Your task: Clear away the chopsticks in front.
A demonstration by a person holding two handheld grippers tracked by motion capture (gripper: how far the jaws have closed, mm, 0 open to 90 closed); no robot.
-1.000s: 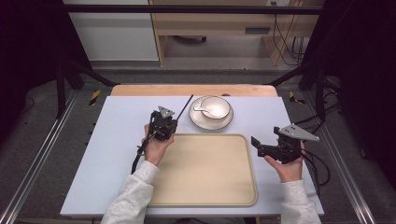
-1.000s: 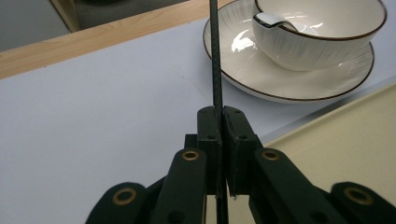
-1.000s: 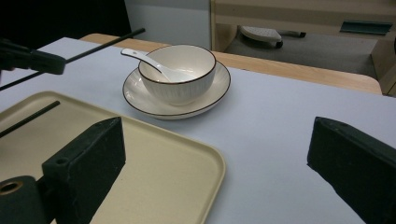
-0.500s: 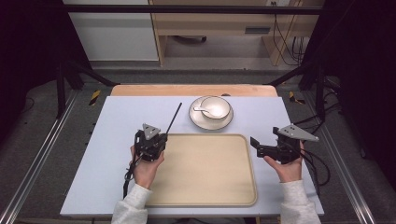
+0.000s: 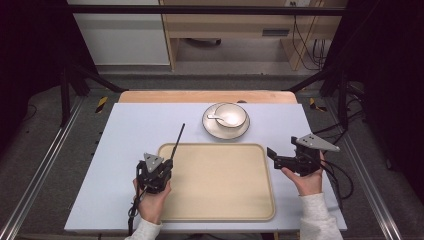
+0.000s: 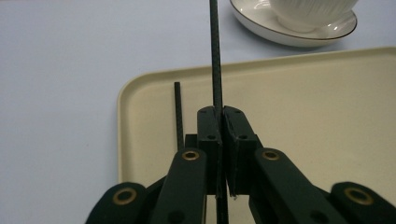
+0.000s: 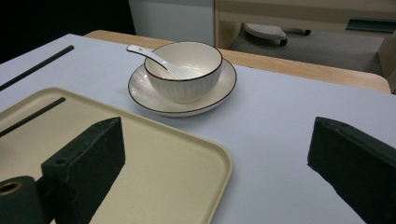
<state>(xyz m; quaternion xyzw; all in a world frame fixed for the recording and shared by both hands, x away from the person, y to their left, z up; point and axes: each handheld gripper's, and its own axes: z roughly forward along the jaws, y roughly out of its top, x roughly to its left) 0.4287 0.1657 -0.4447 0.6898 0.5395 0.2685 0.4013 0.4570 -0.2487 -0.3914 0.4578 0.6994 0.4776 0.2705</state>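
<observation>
My left gripper [image 5: 165,163] is at the left edge of the beige tray [image 5: 220,200], shut on a thin black chopstick [image 5: 177,140] that points away over the table toward the far side. In the left gripper view the jaws pinch this chopstick [image 6: 215,56] near its lower end. A second black chopstick [image 6: 178,114] lies in the tray just left of the jaws. My right gripper [image 5: 274,154] hovers at the tray's right edge, open, with nothing between its jaws [image 7: 217,140].
A white bowl [image 5: 231,115] with a white spoon [image 5: 216,118] in it stands on a saucer [image 5: 225,132] beyond the tray's far edge. The light blue tabletop [image 5: 125,135] ends at a wooden strip at the back. Metal rails run along both sides.
My left gripper has drawn back toward the person and leftward, carrying the chopstick from beside the saucer to the tray's left edge. The right gripper has stayed put.
</observation>
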